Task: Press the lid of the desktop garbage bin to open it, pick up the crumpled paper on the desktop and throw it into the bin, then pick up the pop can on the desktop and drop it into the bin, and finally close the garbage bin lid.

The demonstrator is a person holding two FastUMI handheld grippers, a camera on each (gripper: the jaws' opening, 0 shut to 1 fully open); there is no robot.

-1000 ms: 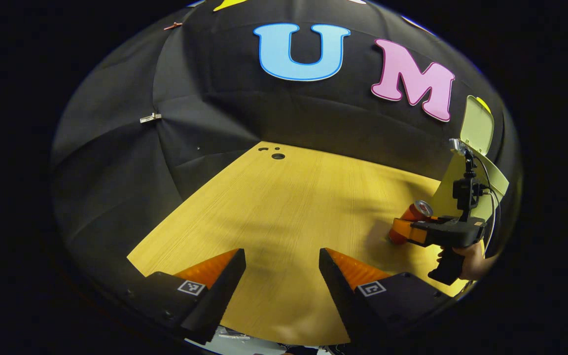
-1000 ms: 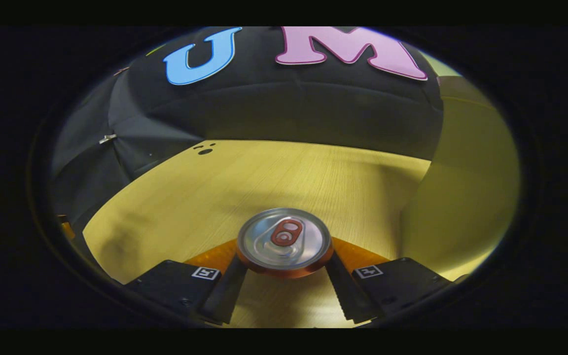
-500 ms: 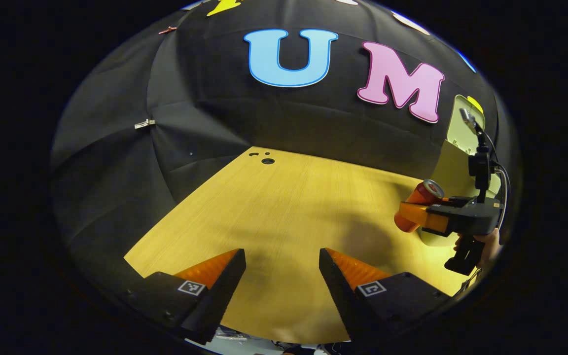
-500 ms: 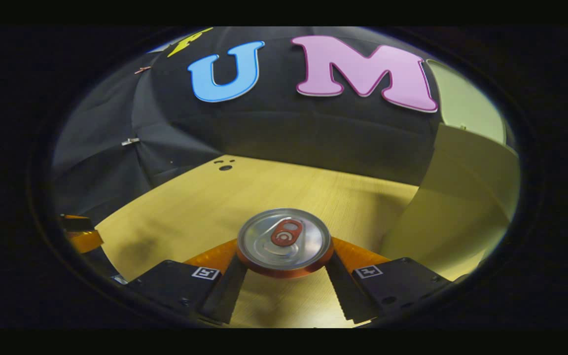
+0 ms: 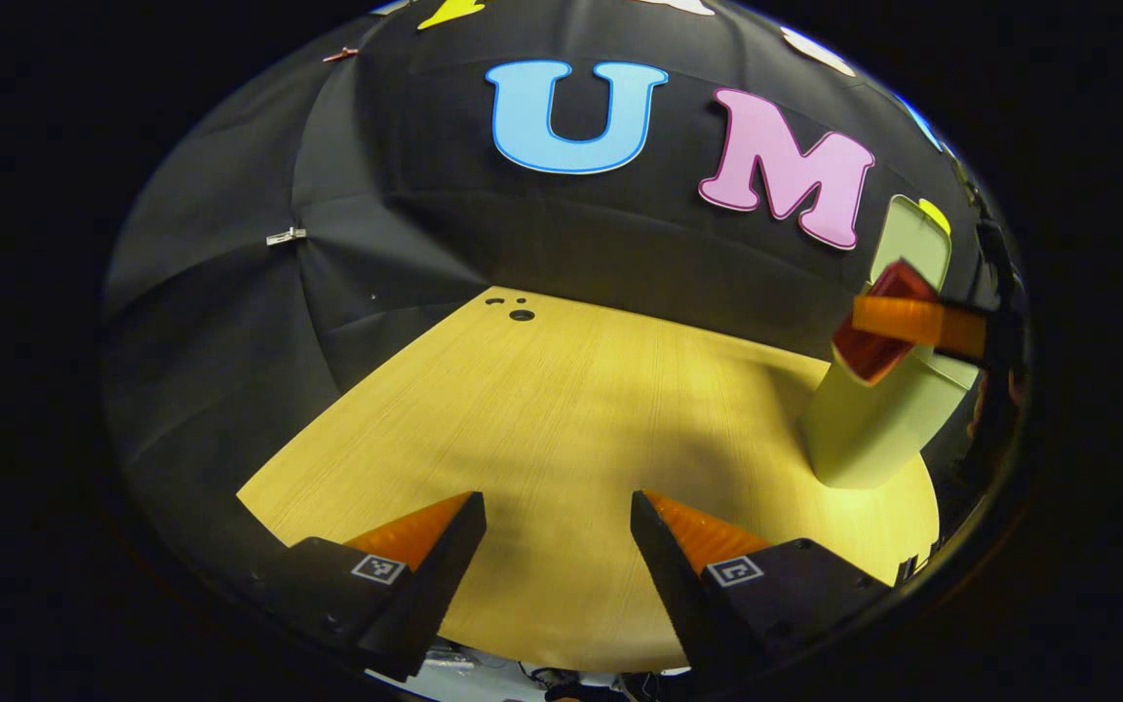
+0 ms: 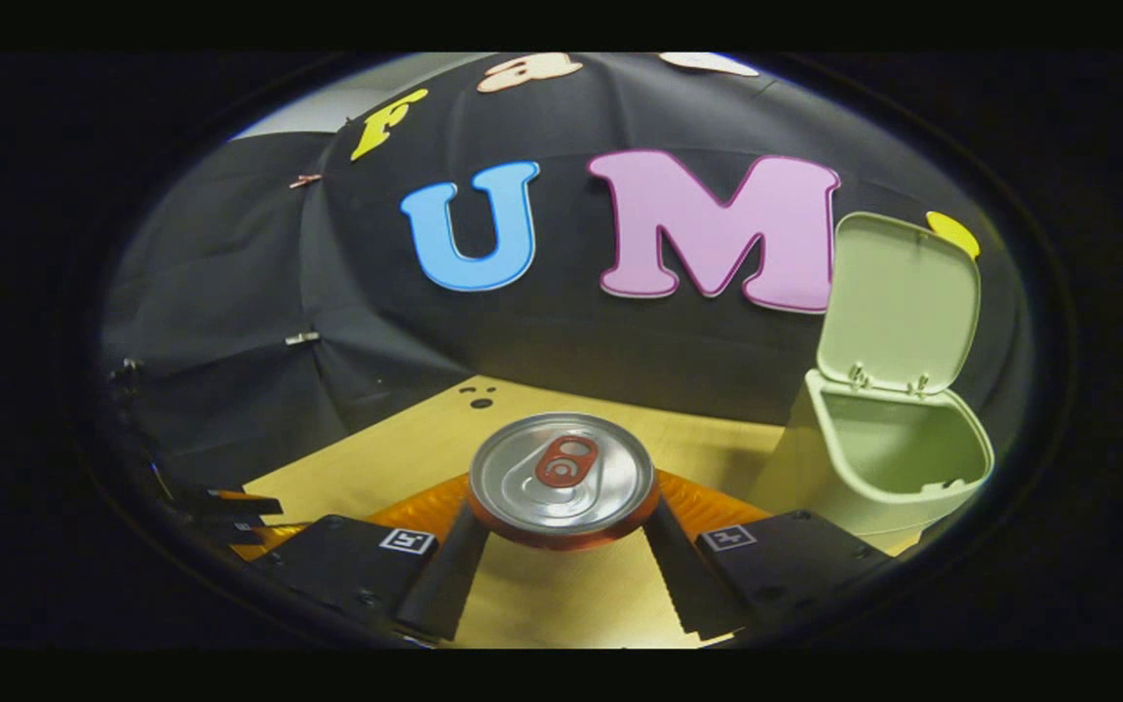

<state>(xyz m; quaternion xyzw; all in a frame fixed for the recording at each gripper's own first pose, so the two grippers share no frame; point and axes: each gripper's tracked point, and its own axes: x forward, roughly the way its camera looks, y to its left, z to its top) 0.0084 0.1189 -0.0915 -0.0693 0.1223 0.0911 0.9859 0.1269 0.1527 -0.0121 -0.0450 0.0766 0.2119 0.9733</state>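
In the right gripper view my right gripper [image 6: 561, 526] is shut on a red pop can [image 6: 561, 478], whose silver top faces the camera. The pale green garbage bin [image 6: 888, 463] stands at the right with its lid [image 6: 898, 297] upright and its mouth open. In the left gripper view the same pop can [image 5: 878, 327] hangs in the air in front of the bin [image 5: 864, 429], level with its rim, held by the right gripper [image 5: 912, 322]. My left gripper [image 5: 559, 536] stands open low over the near part of the wooden table [image 5: 561, 409], with nothing between its fingers.
The black cloth wall closes off the back and left of the table. A few small dark holes [image 5: 521, 314] mark the table's far corner. The left gripper's fingers [image 6: 230, 507] show at the lower left of the right gripper view.
The right gripper has lifted the pop can off the table to the height of the bin's rim. The bin's open mouth has come into the right gripper view. The left gripper has hardly moved.
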